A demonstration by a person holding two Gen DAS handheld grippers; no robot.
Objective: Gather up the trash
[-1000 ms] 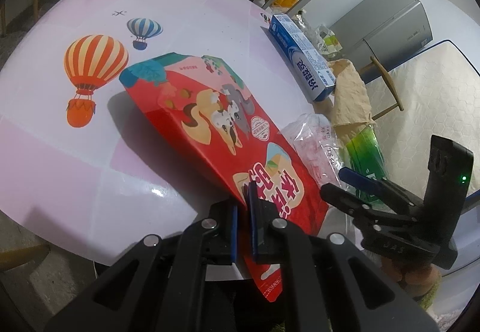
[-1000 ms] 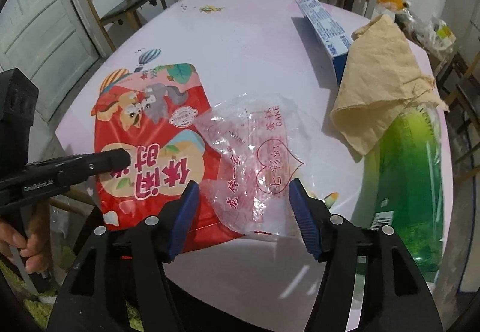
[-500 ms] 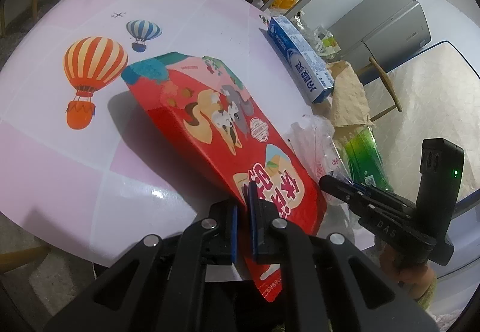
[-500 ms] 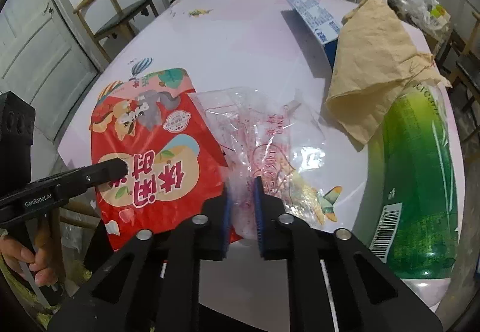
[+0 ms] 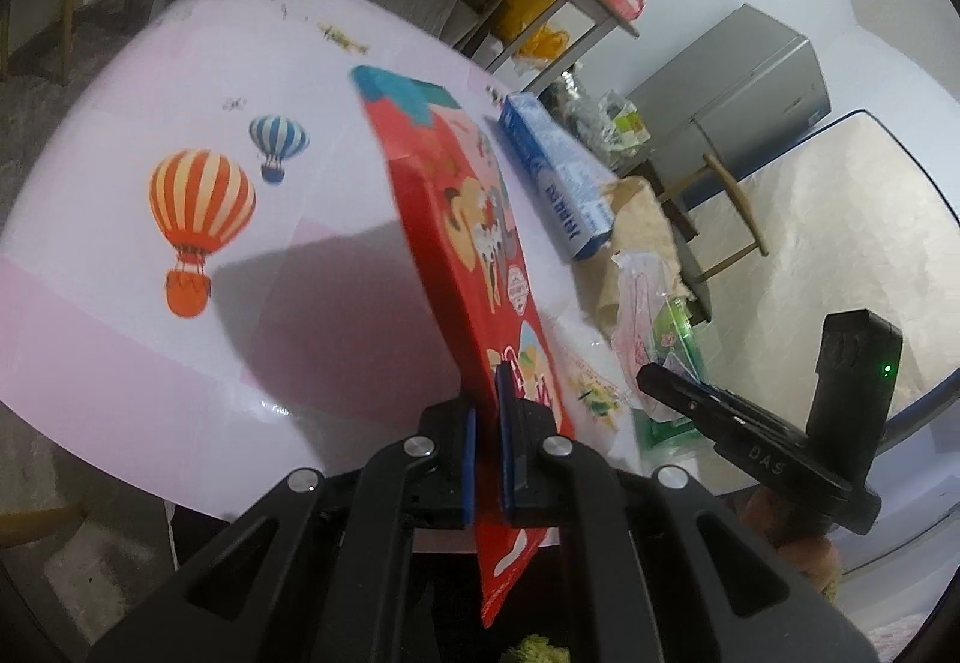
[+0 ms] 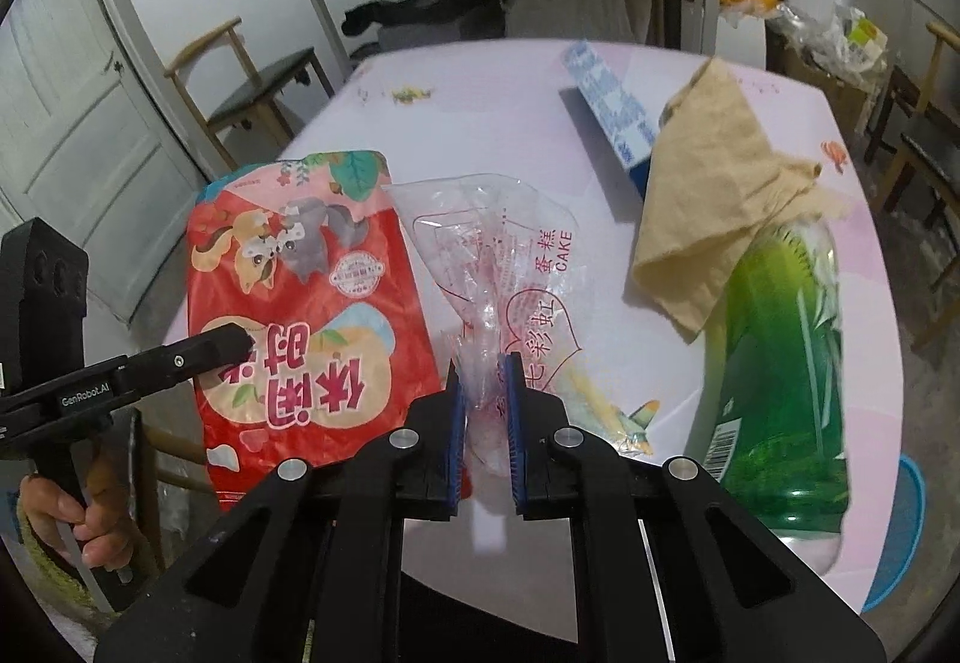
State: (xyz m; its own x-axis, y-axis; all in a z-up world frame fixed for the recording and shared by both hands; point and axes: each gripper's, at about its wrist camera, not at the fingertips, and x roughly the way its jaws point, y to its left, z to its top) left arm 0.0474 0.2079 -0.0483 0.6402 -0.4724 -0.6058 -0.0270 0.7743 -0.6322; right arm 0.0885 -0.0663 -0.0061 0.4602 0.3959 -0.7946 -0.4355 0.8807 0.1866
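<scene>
Left wrist view: the left gripper [image 5: 487, 459] is clamping the bottom edge of the red snack bag [image 5: 474, 255], which is standing tilted at the frame centre above the table [image 5: 108, 267]

Right wrist view: the right gripper [image 6: 483, 441] is squeezing the clear cake wrapper [image 6: 498, 267] between its blue pads [image 6: 515, 423], at lower centre; the wrapper is rising crumpled from the fingers. At the right of this frame a green bottle [image 6: 780, 357] is lying under a beige cloth [image 6: 714, 189], with a blue box [image 6: 612, 111] just behind it
</scene>
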